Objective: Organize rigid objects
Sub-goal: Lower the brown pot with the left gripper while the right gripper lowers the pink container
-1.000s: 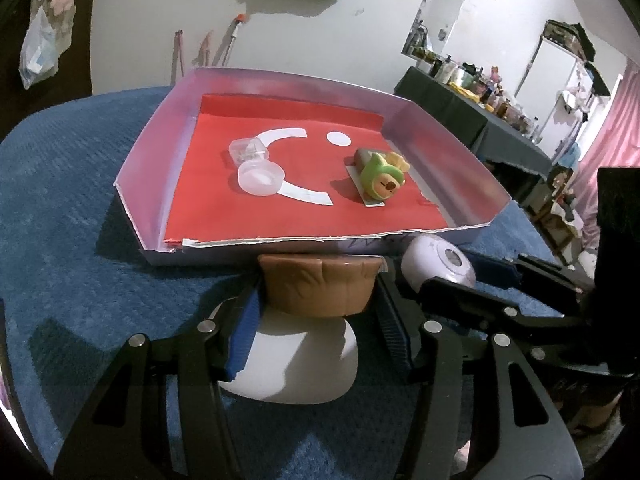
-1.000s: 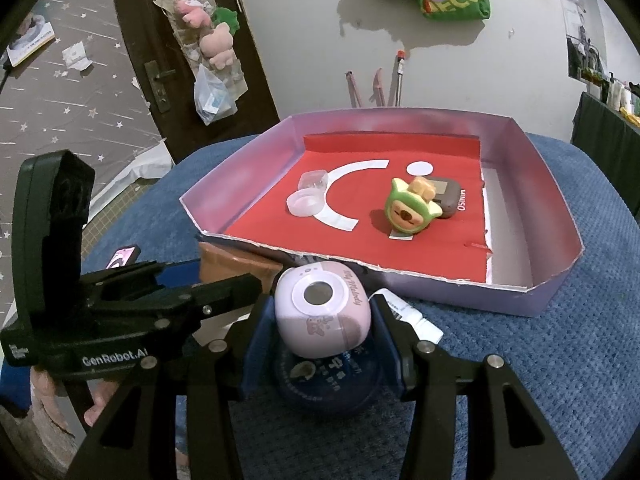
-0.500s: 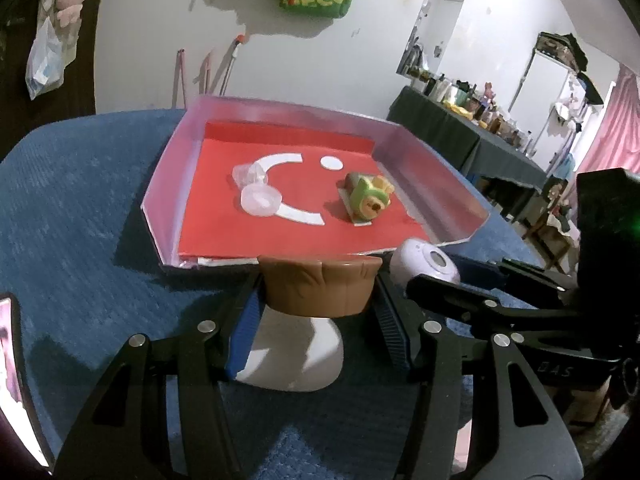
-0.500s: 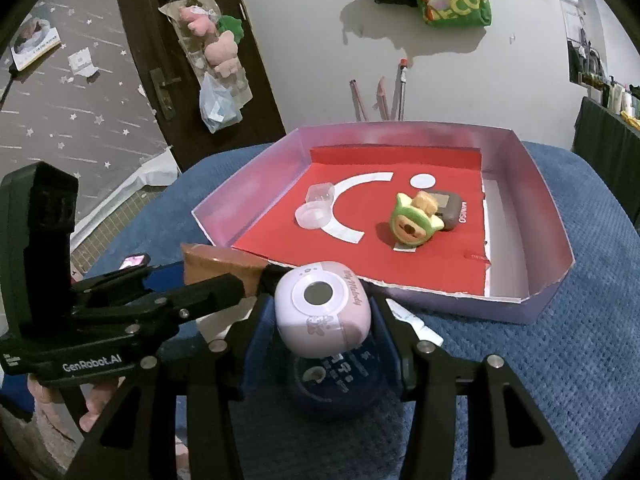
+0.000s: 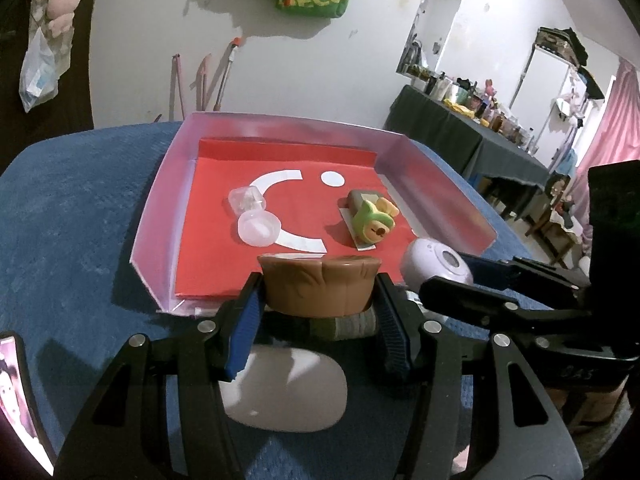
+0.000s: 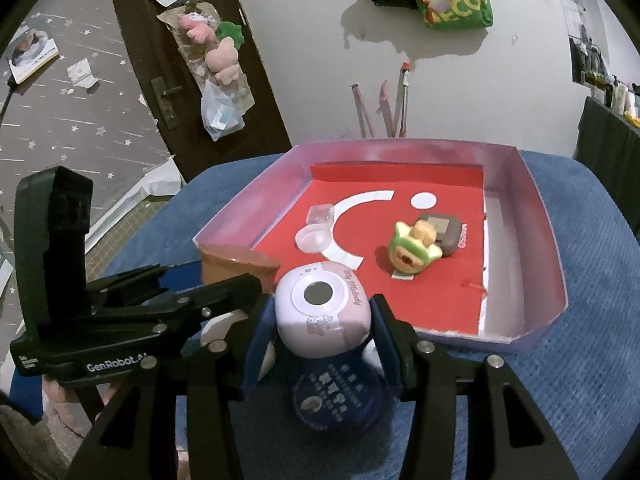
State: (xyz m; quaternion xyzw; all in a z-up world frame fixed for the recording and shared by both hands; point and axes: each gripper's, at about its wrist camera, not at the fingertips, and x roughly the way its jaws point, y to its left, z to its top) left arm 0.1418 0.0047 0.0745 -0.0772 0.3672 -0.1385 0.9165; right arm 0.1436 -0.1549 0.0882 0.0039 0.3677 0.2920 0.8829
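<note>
2 tongs, 1 obj each: L [image 5: 318,304] stump toy [image 5: 318,288], R [image 6: 324,322] pink capsule [image 6: 322,308].

Dim indoor light, soft shadows, fisheye-warped edges.

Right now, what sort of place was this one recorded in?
Most likely a lived-in home room, not a lab. Plush toys in a bag hang on a dark wooden door, a side table crowded with bottles stands by pink curtains, and the shallow tray sits on blue fabric.
</note>
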